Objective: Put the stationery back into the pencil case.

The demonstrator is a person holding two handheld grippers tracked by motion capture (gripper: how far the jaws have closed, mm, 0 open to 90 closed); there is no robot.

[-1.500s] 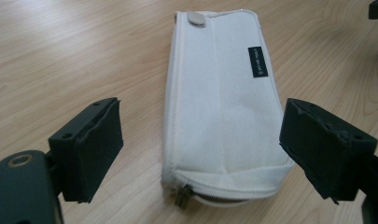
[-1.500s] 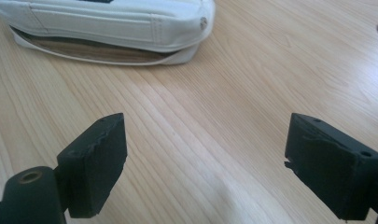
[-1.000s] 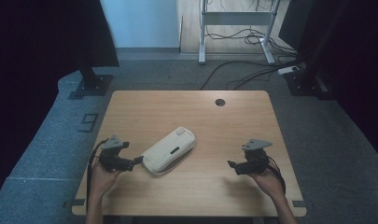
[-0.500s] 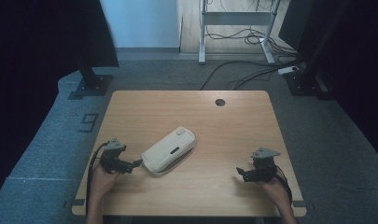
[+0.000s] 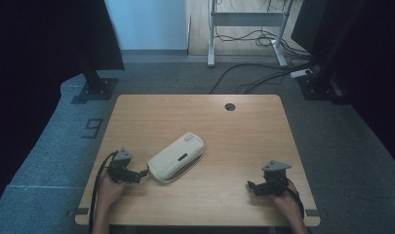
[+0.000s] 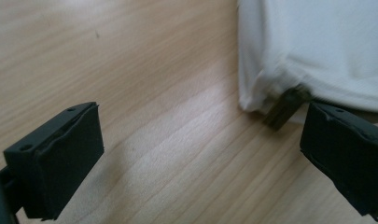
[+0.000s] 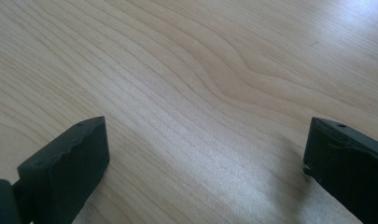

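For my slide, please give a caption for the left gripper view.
Open left gripper low over the wooden table, beside the white pouch corner.

One white pouch is counted on one wooden table. Two grippers are counted (one per hand): the left gripper and the right gripper. One round hole is seen in the tabletop.

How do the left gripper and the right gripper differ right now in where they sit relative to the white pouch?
The left gripper sits right at the white pouch's near end, one jaw beside its dark pull tab; the right gripper sits far off it, over bare table. The left points toward the pouch's end; the right faces wood. Both are open and hold nothing.
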